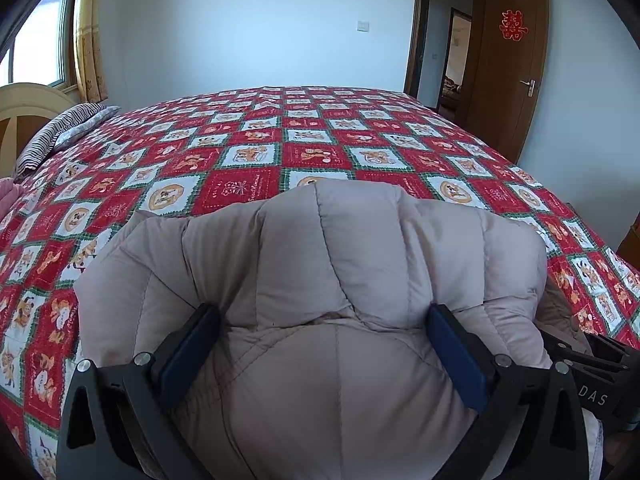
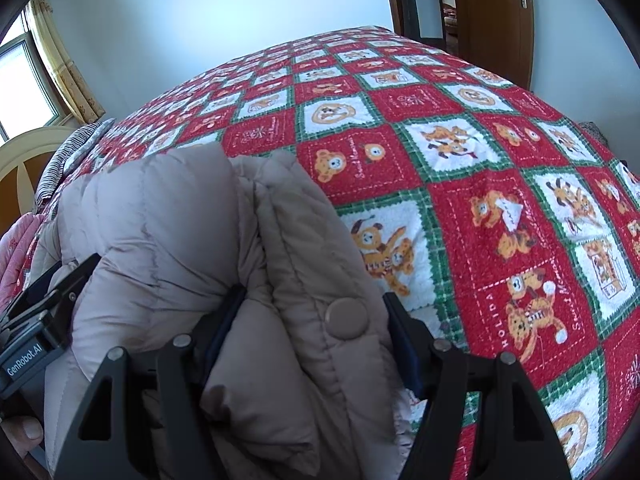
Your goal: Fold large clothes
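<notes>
A puffy beige down jacket (image 1: 320,248) lies bundled at the near edge of the bed. In the left wrist view my left gripper (image 1: 322,312) straddles its thick middle, and both blue pads (image 1: 192,344) dent the padding. In the right wrist view my right gripper (image 2: 315,294) clamps the jacket (image 2: 160,220) at its folded front edge, where a round snap button (image 2: 346,318) shows. Its left pad is sunk in a fold and its right pad touches the hem. The two grippers sit side by side, and each view catches the other's body at its edge.
A red, white and green bear-patterned quilt (image 1: 280,140) covers the bed beyond the jacket. A striped pillow (image 1: 60,132) and cream headboard (image 1: 24,104) are far left, pink cloth (image 2: 16,248) at the left edge. A brown door (image 1: 508,72) stands open at far right.
</notes>
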Demonstrator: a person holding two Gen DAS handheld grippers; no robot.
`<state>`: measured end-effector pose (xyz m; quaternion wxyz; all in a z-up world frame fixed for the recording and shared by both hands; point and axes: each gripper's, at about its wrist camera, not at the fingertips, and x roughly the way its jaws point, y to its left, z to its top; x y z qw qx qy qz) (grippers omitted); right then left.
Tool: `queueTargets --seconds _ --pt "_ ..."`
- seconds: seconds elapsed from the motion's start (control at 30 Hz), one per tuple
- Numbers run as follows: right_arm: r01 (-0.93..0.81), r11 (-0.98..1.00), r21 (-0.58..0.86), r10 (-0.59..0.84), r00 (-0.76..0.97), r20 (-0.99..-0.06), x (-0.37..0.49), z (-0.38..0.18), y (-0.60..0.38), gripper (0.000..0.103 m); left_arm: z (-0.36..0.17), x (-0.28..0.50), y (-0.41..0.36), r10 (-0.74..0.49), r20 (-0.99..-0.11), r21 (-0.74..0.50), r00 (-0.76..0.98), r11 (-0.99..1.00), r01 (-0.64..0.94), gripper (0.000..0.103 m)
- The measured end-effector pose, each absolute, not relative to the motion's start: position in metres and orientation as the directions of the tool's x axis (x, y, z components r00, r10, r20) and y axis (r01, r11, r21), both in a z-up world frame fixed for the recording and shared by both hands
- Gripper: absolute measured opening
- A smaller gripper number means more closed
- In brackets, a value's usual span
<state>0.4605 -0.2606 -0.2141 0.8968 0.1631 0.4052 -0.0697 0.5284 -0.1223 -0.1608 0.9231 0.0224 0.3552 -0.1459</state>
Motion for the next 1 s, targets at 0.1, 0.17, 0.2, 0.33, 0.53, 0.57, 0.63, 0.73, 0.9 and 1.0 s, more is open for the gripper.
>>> queueTargets --seconds 0.1,0.17,0.2,0.33,0.53,0.57,0.63,0.73,0.9,1.0 --pt "0.258 0.936 0.241 0.009 0.665 -0.747 0.46 -0.215 -0.261 0.069 -0.161 0.528 -0.122 -0.252 -0.663 -0.06 0.705 0.957 0.285 0.102" --pt "0.257 0.936 0.242 0.01 0.665 -0.747 0.46 -0.215 -0.261 0.069 -0.161 0.529 -0.122 -0.252 -0.663 -0.06 0.705 0.957 0.285 0.102" --pt "0.256 0.936 0.243 0.011 0.665 -0.747 0.46 -0.216 -0.261 0.07 -0.161 0.529 -0.123 -0.251 -0.663 -0.06 0.705 0.957 0.284 0.102" --pt "0.251 0.936 0.246 0.017 0.665 -0.746 0.461 -0.217 -0.26 0.072 -0.161 0.529 -0.124 -0.238 -0.667 -0.044 0.706 0.959 0.282 0.102" --pt "0.219 0.945 0.244 0.043 0.654 -0.756 0.463 -0.217 -0.261 0.075 -0.135 0.506 -0.11 -0.181 -0.639 0.01 0.748 0.97 0.243 0.102" --pt "0.216 0.941 0.259 0.055 0.659 -0.75 0.462 -0.217 -0.263 0.075 -0.126 0.497 -0.095 -0.177 -0.623 -0.009 0.762 0.976 0.219 0.102" --pt "0.211 0.932 0.295 0.081 0.672 -0.737 0.46 -0.218 -0.267 0.076 -0.119 0.486 -0.066 -0.207 -0.625 -0.074 0.753 0.976 0.206 0.102" --pt "0.2 0.922 0.332 0.112 0.684 -0.721 0.458 -0.218 -0.27 0.077 -0.129 0.477 -0.023 -0.204 -0.669 -0.125 0.715 0.979 0.163 0.102" --pt "0.132 0.888 0.441 0.246 0.673 -0.697 0.451 -0.218 -0.28 0.076 -0.161 0.475 0.011 -0.356 -0.703 -0.333 0.616 0.93 0.157 0.102" --pt "0.093 0.874 0.476 0.303 0.662 -0.686 0.447 -0.221 -0.282 0.074 -0.171 0.479 -0.001 -0.42 -0.691 -0.386 0.589 0.903 0.191 0.102"
